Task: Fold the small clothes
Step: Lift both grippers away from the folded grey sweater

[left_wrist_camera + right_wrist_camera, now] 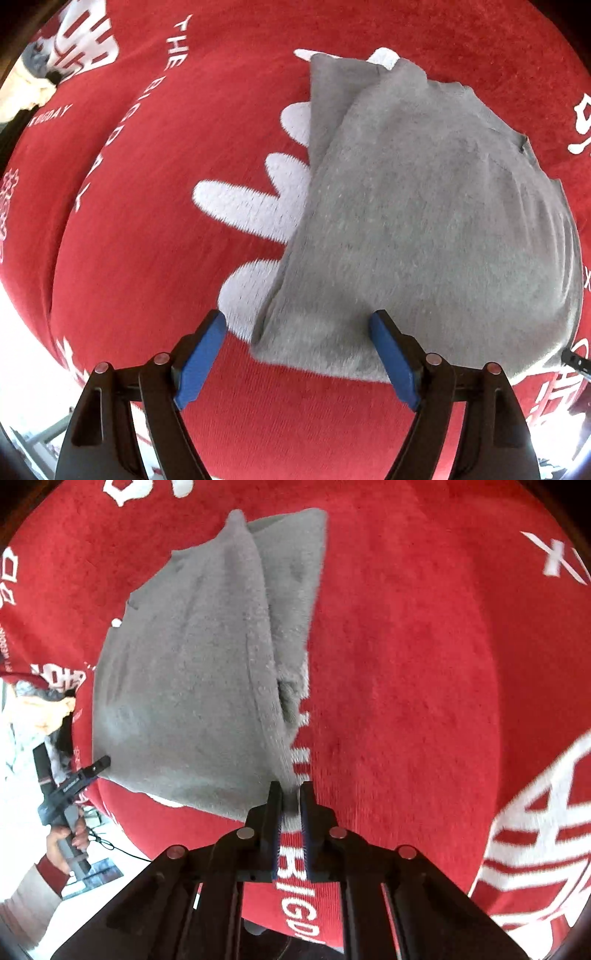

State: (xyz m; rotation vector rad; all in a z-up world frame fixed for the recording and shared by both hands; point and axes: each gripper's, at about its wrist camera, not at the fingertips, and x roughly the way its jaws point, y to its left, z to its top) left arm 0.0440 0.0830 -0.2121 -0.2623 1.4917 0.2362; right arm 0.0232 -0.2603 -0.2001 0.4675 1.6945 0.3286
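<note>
Currently: grey garment lies partly folded on a red cloth with white lettering and white shapes, which covers the surface beneath. One side panel is folded over the body, leaving a long crease running away from the cameras.

Left claw: blue pads spread wide, nothing between them; it hovers at the garment's near edge, one pad over the grey fabric, the other over red cloth.

Right claw: pads nearly together, pinching the near corner of the grey garment at the end of the folded edge. Left claw's tip shows at the garment's left edge.
</note>
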